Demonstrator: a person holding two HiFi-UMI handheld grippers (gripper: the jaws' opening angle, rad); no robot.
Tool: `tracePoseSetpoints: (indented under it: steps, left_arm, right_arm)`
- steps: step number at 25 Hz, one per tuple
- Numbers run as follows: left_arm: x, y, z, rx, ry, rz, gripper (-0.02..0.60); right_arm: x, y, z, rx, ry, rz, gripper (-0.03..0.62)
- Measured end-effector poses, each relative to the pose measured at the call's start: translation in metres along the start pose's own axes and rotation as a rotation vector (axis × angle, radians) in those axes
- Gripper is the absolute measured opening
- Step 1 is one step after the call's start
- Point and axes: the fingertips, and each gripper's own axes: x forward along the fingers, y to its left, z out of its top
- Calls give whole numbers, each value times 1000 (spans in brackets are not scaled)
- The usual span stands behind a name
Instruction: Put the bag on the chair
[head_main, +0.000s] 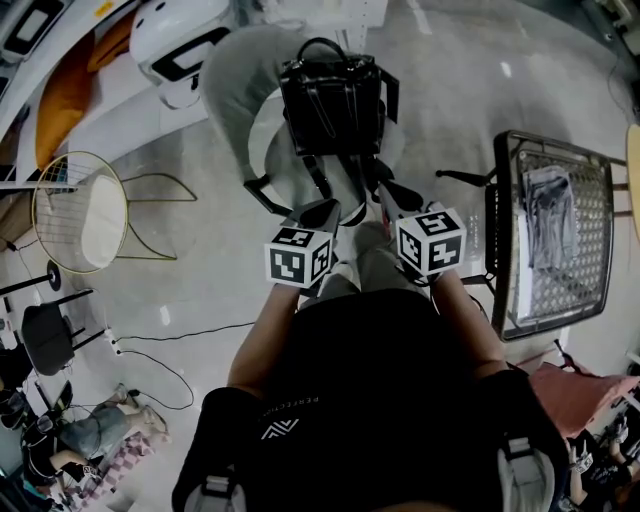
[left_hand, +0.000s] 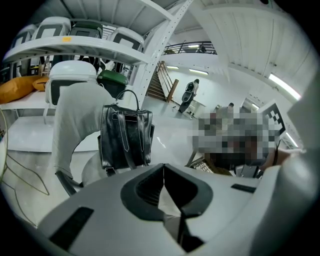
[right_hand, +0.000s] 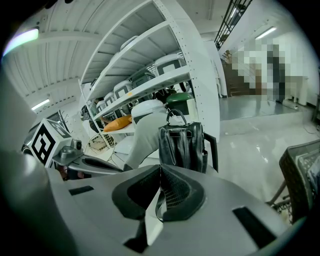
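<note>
Tools abreast facing bag (head_main: 330, 100): left tool (head_main: 320, 212), right tool (head_main: 398, 197), closed empty.

Bag (head_main: 330, 100): black leather look, glossy, smooth; pale stitching along straps.
Chair (head_main: 225, 90): backrest matt grey cloth; seat smooth, white.
Floor (head_main: 200, 290): pale, polished, mirrors lights.
Wire chair (head_main: 80, 210): thin yellowish metal rod.
Mesh table (head_main: 590, 240): dark perforated metal; crumpled grey cloth (head_main: 550, 215) on top.
Left gripper (left_hand: 163, 167), right gripper (right_hand: 160, 170): matt grey plastic shells; 2 dark pads (right_hand: 175, 192) each, grid-textured.
</note>
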Motion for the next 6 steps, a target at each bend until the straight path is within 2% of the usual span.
tracePoseSetpoints:
  steps: [6]
  left_arm:
    - [-1,-8,-2,15,6,-11,11]
  right_arm:
    - [-1,2,-6,2,8,-2,37]
